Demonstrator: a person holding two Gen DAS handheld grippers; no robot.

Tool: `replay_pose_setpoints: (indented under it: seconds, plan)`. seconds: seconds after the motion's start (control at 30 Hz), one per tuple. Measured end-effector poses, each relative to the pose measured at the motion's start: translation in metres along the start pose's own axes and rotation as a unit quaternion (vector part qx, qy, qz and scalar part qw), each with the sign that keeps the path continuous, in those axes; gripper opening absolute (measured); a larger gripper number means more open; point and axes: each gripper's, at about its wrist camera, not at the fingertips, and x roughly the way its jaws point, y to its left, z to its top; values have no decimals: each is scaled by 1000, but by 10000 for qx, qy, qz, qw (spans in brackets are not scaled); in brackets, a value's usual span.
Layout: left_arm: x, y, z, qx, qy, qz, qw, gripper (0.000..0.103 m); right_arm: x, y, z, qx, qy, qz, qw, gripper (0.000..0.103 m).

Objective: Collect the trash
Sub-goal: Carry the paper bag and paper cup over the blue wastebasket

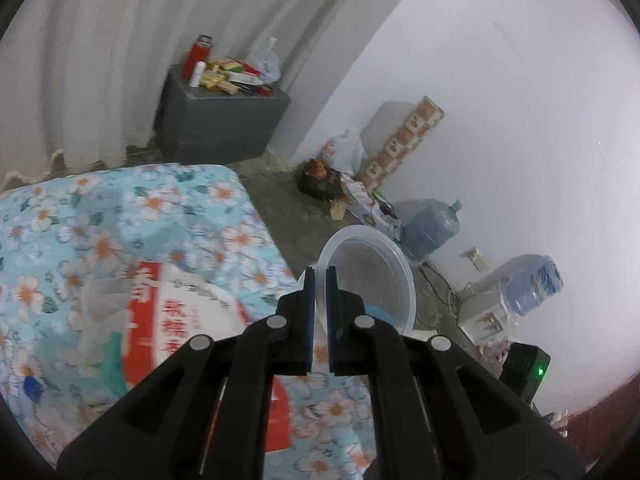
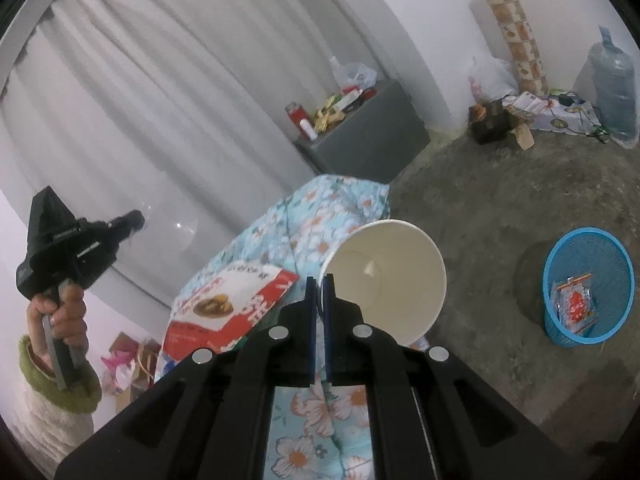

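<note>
Red-and-white bag (image 1: 192,320): large Chinese characters, too blurred to make out.
Same bag, right wrist view (image 2: 224,312): white Chinese characters on red, unreadable.
Left gripper body (image 2: 72,240): small white lettering, illegible.

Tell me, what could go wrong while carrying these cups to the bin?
1. The right tool pinches only the white paper cup's rim, so it might slip out.
2. The left tool grips the clear plastic bowl by its thin edge too; it could drop.
3. The blue mesh wastebasket sits apart on the floor, so a toss may miss.
</note>
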Motion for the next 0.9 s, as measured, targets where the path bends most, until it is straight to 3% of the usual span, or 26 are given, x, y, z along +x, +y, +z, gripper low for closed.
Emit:
replay_pose_setpoints:
  seconds: [0.33,0.67,0.9]
  plan:
    - [78,-82,-8,594,382,-38,9975,3,-29,-56,14,440,-464,-255,9976,3]
    - [213,-158,-34,1029,949,27,9901,3,-48,-139,15,1194,-794,-832,9862,3]
    - [309,-183,-66,1032,1481,-41,9836,3,-45,-206,8,1722,-811,-1417,9714,3]
